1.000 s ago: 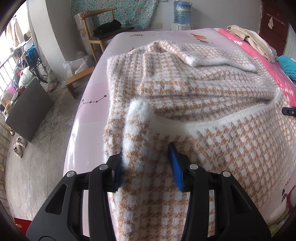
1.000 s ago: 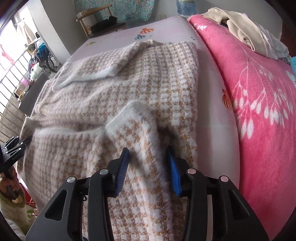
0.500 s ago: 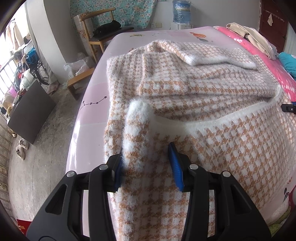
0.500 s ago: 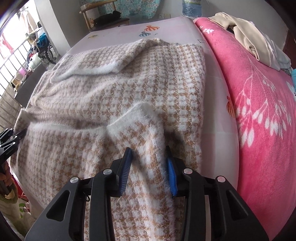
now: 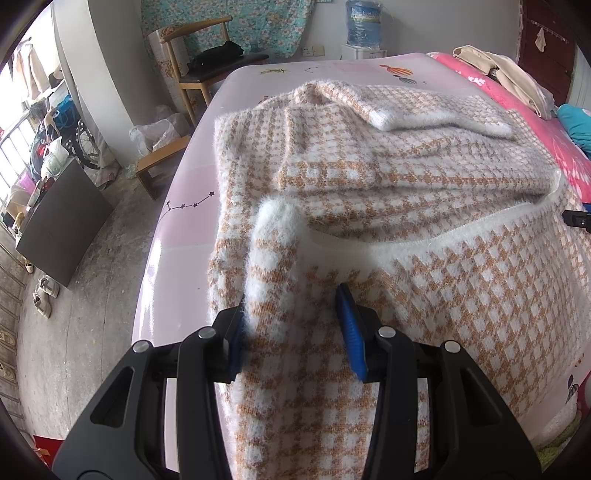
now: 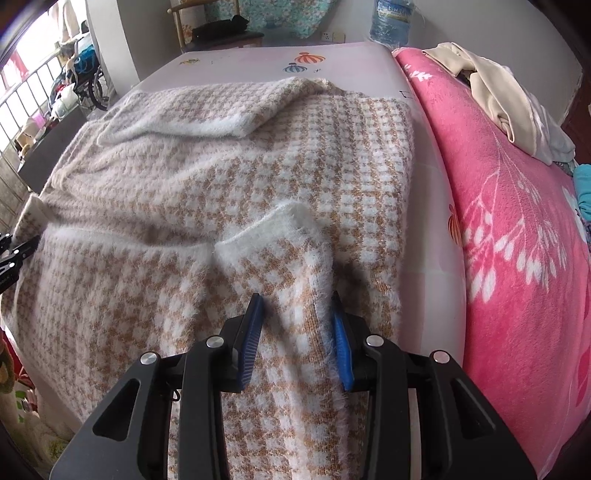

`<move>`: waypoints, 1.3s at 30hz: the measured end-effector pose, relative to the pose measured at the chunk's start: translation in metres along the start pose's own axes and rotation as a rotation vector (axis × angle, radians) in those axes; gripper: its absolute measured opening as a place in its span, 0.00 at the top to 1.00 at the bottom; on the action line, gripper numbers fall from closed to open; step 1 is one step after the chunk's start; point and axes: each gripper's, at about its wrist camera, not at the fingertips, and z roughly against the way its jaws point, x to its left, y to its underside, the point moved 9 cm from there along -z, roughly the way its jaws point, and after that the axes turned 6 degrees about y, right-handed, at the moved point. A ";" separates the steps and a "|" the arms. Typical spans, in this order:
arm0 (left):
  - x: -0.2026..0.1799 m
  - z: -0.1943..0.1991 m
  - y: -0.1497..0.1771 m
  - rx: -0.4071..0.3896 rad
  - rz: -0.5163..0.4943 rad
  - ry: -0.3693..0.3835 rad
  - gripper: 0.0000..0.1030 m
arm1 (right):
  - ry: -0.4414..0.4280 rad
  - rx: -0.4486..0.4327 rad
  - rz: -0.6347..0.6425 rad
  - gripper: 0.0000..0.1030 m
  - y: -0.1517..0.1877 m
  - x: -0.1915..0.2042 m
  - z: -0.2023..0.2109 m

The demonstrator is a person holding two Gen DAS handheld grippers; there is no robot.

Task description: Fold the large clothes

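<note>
A large fuzzy sweater [image 5: 388,192] in an orange-and-white check lies spread on the pale pink bed sheet [image 5: 184,229]; it also fills the right wrist view [image 6: 229,192]. Its white-trimmed hem is lifted off the bed and carried toward the collar. My left gripper [image 5: 295,325] is shut on the hem's left corner [image 5: 275,243], which stands up between the blue pads. My right gripper [image 6: 297,328] is shut on the hem's right corner [image 6: 280,236]. A sleeve [image 5: 424,110] lies folded across the far end. The right gripper's tip [image 5: 578,219] shows at the left wrist view's right edge.
A pink floral blanket [image 6: 517,229] covers the bed's right side, with a beige garment pile [image 6: 491,85] on it. A wooden chair [image 5: 207,70] and a water bottle [image 5: 364,26] stand beyond the bed. Bare floor [image 5: 85,280] and a dark board [image 5: 59,225] lie to the left.
Both grippers have moved a little forward over the sweater with the hem corners in them. The right gripper's jaws have closed in slightly on the cloth.
</note>
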 end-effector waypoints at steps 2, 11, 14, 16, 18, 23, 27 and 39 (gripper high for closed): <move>0.000 0.000 0.000 0.000 0.000 0.000 0.59 | 0.009 -0.004 0.007 0.66 0.001 0.001 0.001; 0.001 0.000 0.000 0.000 -0.002 -0.002 0.59 | 0.071 -0.029 0.068 0.72 0.003 0.010 0.005; 0.000 0.000 0.000 0.000 0.000 -0.001 0.59 | 0.098 -0.038 0.097 0.74 0.004 0.013 0.007; 0.000 0.000 0.000 0.000 0.001 0.000 0.59 | 0.114 -0.043 0.112 0.75 0.003 0.015 0.007; 0.000 0.000 0.000 0.000 0.002 0.000 0.59 | 0.129 -0.048 0.124 0.75 0.004 0.016 0.008; 0.001 0.000 0.000 0.000 0.000 -0.001 0.59 | 0.149 -0.055 0.141 0.76 0.003 0.017 0.008; 0.001 -0.001 -0.001 -0.001 0.001 -0.001 0.59 | 0.150 -0.056 0.141 0.76 0.004 0.017 0.008; 0.002 -0.002 -0.001 0.000 0.000 -0.005 0.58 | 0.156 -0.059 0.143 0.76 0.004 0.018 0.008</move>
